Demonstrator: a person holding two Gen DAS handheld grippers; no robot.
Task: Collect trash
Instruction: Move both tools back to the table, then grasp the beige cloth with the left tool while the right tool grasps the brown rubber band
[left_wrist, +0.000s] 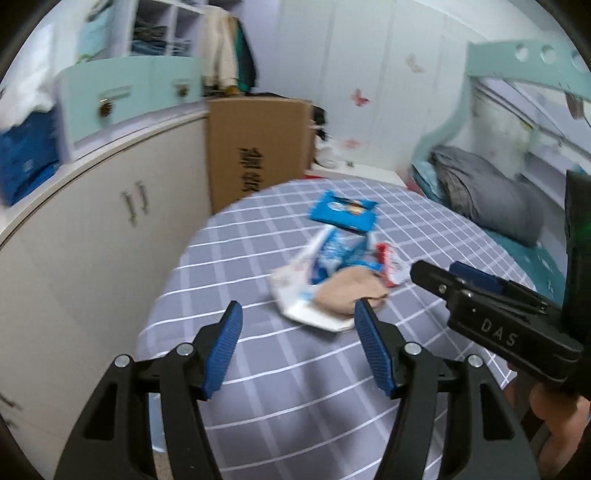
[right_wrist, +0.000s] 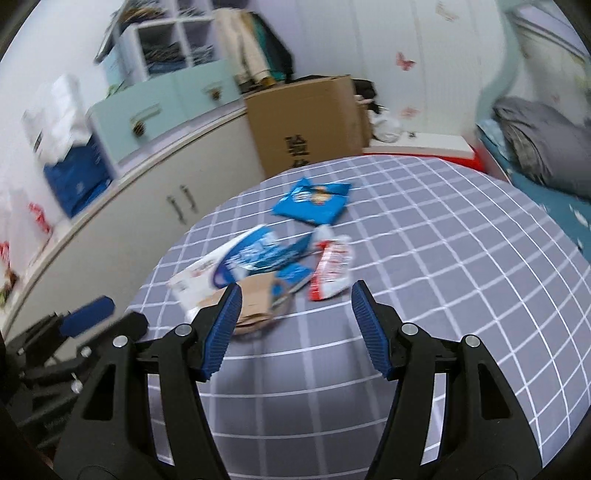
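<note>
A heap of trash lies on the grey checked tablecloth (left_wrist: 295, 387). It holds a blue snack packet (left_wrist: 343, 212) at the far side, a white-and-blue wrapper (left_wrist: 325, 258), a red-and-white wrapper (left_wrist: 389, 262) and a crumpled brown paper (left_wrist: 351, 291). My left gripper (left_wrist: 299, 314) is open just short of the brown paper, with nothing between its pads. My right gripper (right_wrist: 295, 295) is open too, in front of the brown piece (right_wrist: 255, 299) and the red-and-white wrapper (right_wrist: 332, 269). The blue packet (right_wrist: 314, 203) lies beyond. Each gripper shows in the other's view: right gripper (left_wrist: 439, 271), left gripper (right_wrist: 110, 317).
A tall cardboard box (left_wrist: 258, 147) stands behind the table. A white cabinet (left_wrist: 92, 221) with mint drawers (left_wrist: 129, 92) on top runs along the left. To the right is a bed with a grey blanket (left_wrist: 487, 195). A hand (left_wrist: 554, 417) holds the right gripper.
</note>
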